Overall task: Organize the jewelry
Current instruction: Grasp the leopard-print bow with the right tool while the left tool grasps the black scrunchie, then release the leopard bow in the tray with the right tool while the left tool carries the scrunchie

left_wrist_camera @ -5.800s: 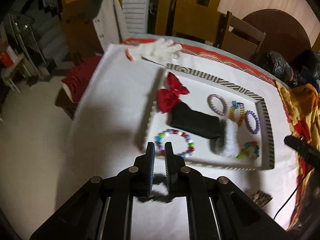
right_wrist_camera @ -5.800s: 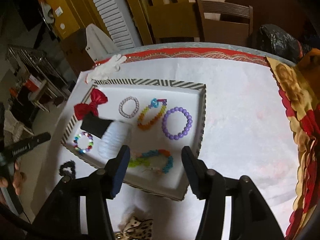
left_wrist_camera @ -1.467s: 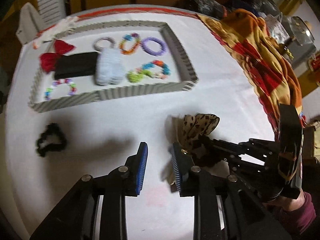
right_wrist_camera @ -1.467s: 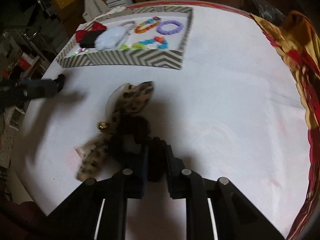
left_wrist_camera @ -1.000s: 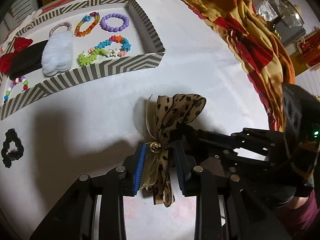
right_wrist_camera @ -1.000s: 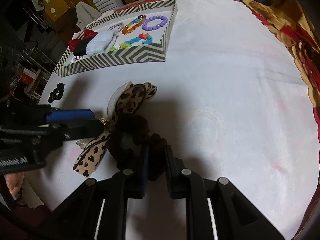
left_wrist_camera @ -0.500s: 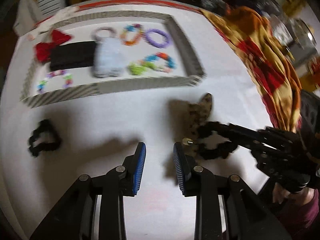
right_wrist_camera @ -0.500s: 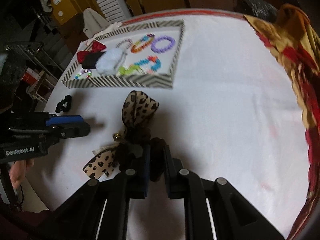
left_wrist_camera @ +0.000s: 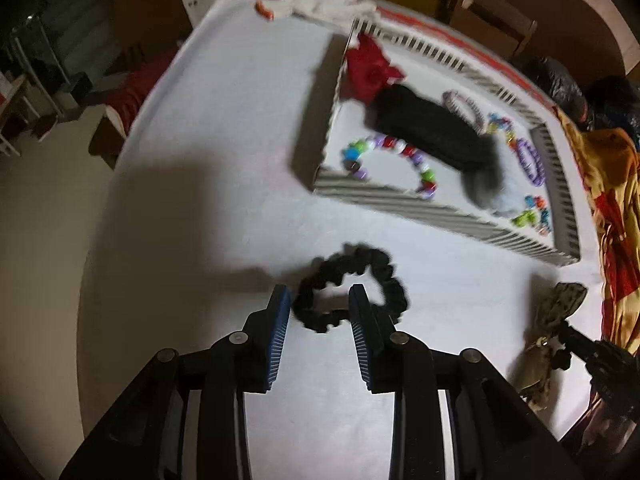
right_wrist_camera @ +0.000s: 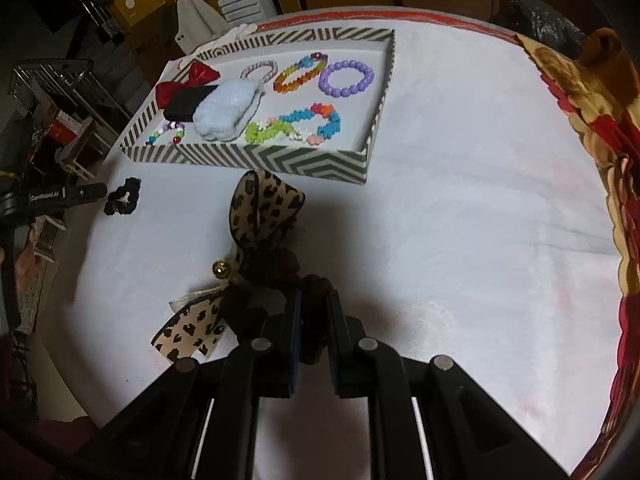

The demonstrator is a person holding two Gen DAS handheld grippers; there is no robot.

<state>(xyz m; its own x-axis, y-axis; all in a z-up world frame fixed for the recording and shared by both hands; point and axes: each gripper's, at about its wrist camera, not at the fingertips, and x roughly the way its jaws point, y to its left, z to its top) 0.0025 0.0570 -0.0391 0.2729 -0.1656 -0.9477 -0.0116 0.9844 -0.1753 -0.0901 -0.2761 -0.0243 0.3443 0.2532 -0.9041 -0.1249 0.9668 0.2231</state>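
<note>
Two pieces lay outside the tray [right_wrist_camera: 304,162]. On the left, the left gripper [left_wrist_camera: 319,312] had its fingers spread around the near edge of the black scrunchie [left_wrist_camera: 352,286] on the worktop [left_wrist_camera: 224,128], not yet closed. On the right, the right gripper [right_wrist_camera: 313,320] pinched the leopard bow [right_wrist_camera: 262,216] by its dark band. Judged next: close left, then carry both to the tray.

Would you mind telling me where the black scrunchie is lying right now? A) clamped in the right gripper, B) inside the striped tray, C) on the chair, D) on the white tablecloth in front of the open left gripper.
D: the black scrunchie lies on the white tablecloth, outside the striped tray, just ahead of the open left gripper.
</note>
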